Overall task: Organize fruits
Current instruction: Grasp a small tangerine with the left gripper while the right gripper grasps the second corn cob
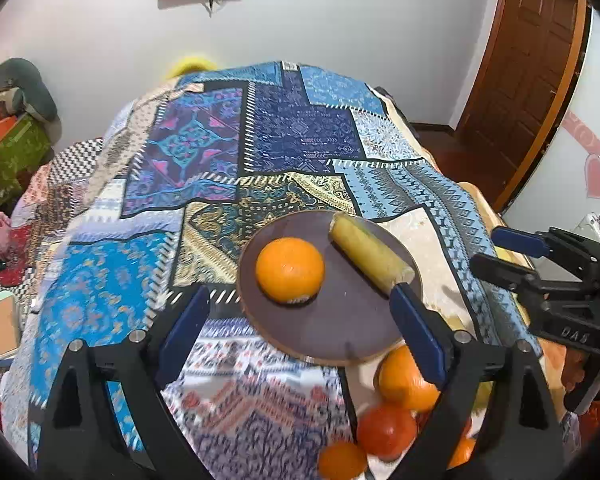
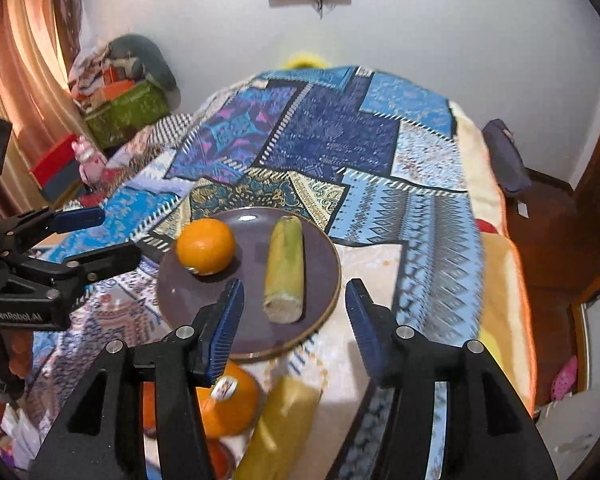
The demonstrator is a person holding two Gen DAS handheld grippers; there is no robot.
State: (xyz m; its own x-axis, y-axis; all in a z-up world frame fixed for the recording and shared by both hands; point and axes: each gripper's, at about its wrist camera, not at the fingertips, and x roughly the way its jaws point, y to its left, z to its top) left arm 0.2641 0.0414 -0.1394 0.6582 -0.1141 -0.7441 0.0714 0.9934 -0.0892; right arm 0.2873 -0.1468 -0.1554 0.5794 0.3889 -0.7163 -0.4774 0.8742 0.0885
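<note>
Both tools are held wide open and empty: the left tool (image 1: 300, 316), the right tool (image 2: 294, 312). More fruit (image 2: 228, 400) is seen just below the plate (image 2: 324, 280), nearest the right tool.

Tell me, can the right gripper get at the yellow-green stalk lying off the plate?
Probably yes. The right gripper is open and empty, and the loose stalk lies uncovered on the cloth just beneath it, beside a stickered orange. It would need to pull back and drop.
</note>
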